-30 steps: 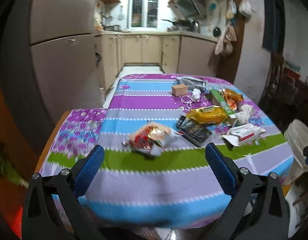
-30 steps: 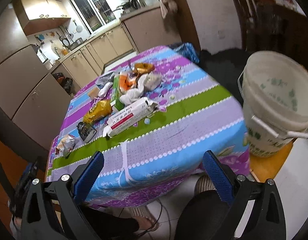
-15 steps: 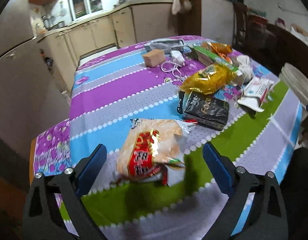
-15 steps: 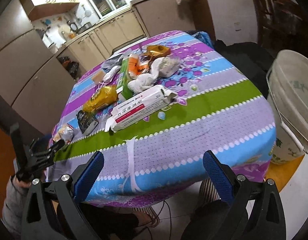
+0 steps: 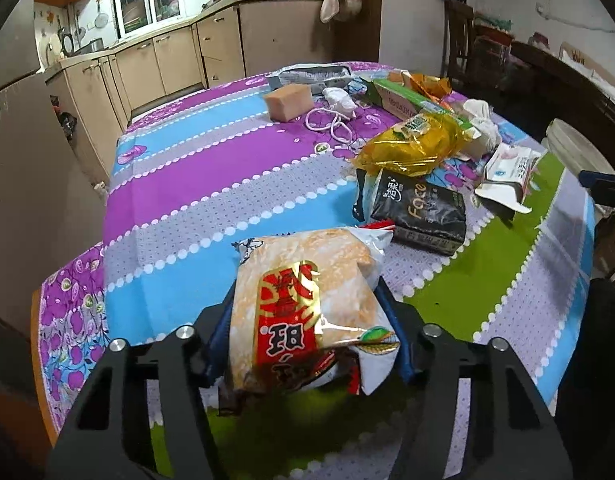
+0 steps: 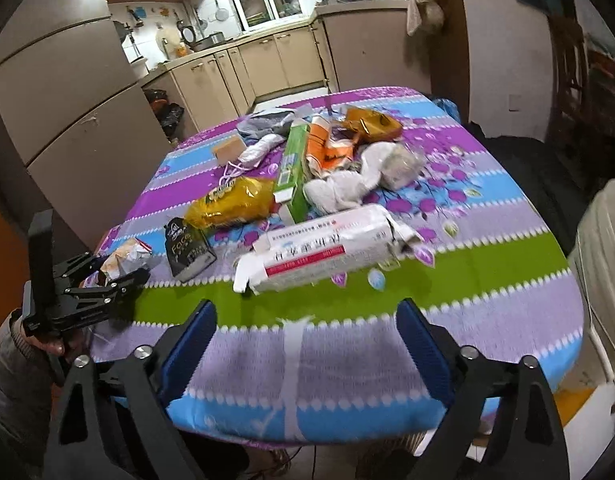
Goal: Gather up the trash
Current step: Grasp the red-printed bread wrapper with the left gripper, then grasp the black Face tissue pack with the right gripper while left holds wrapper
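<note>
closing around the crumpled snack bag (image 5: 303, 312), the left gripper (image 5: 307, 332) has its two blue-padded fingers (image 5: 221, 330) pressed against the bag's sides at the near end, so the bag looks held, though from this angle i cannot tell whether it has left the striped tablecloth (image 5: 195, 184). in the right wrist view the same bag (image 6: 125, 258) sits at the table's left edge, just beside the black face-tissue pack (image 6: 189, 250).

taking the black tissue pack (image 5: 421, 216) as the landmark: the snack bag lies just in front of it toward the camera, nearly touching its near corner; the yellow chip bag (image 5: 411, 146) rests against its far side; the white paper-wrapped pack (image 5: 511, 170) lies to its right, apart from it; the white cord (image 5: 333, 126) and the tan block (image 5: 289, 102) are well beyond it.

the snack bag is probably very light, thin crinkly film, soft and mostly empty. it should crush rather than resist, and the glossy film may slide between the pads. a pinch across a bunched, folded part seems safer than across the flat printed face. its open torn end could spill crumbs if tipped.

the right gripper (image 6: 307, 344) hangs over the table's near edge with its fingers spread wide, holding nothing. the white paper-wrapped pack (image 6: 327, 248) lies ahead of it, and a white bucket (image 6: 603, 264) stands off the table's right side, likely the place for the trash.
</note>
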`<state>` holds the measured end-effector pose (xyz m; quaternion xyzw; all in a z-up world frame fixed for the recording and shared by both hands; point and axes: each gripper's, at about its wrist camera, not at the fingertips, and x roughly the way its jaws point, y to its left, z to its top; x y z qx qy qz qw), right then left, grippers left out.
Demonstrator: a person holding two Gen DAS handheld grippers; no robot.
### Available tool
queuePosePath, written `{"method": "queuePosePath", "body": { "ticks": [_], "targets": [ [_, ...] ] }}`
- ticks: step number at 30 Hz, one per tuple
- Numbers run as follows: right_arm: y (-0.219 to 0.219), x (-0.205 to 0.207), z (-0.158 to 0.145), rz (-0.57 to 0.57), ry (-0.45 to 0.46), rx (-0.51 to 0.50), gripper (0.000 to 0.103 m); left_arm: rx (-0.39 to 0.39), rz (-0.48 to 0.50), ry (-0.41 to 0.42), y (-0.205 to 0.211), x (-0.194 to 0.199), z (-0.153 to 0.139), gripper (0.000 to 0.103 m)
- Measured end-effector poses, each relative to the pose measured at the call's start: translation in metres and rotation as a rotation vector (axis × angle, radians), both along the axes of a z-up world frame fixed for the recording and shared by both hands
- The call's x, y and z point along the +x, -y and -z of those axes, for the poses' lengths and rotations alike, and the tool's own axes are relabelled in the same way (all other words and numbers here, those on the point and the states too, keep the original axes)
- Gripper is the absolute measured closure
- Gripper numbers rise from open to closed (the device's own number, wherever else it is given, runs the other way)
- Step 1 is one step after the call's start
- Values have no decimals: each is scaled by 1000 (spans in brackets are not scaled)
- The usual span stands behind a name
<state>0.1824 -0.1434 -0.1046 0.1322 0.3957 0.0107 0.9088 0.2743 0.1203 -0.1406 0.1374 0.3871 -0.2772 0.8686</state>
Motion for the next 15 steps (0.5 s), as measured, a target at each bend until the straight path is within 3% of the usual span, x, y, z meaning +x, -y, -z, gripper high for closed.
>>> {"method": "queuePosePath", "body": {
  "ticks": [4, 9, 15],
  "targets": [
    [-9, 11, 2, -59, 11, 26, 24, -38, -12, 0, -6, 0, -2, 49],
    [-57, 29, -2, -269, 63, 16, 41, -82, -74, 10, -16, 1, -5, 51],
    [-95, 72, 15, -415, 27, 0, 41, -87, -112, 23, -22, -8, -9, 51]
  ]
}}
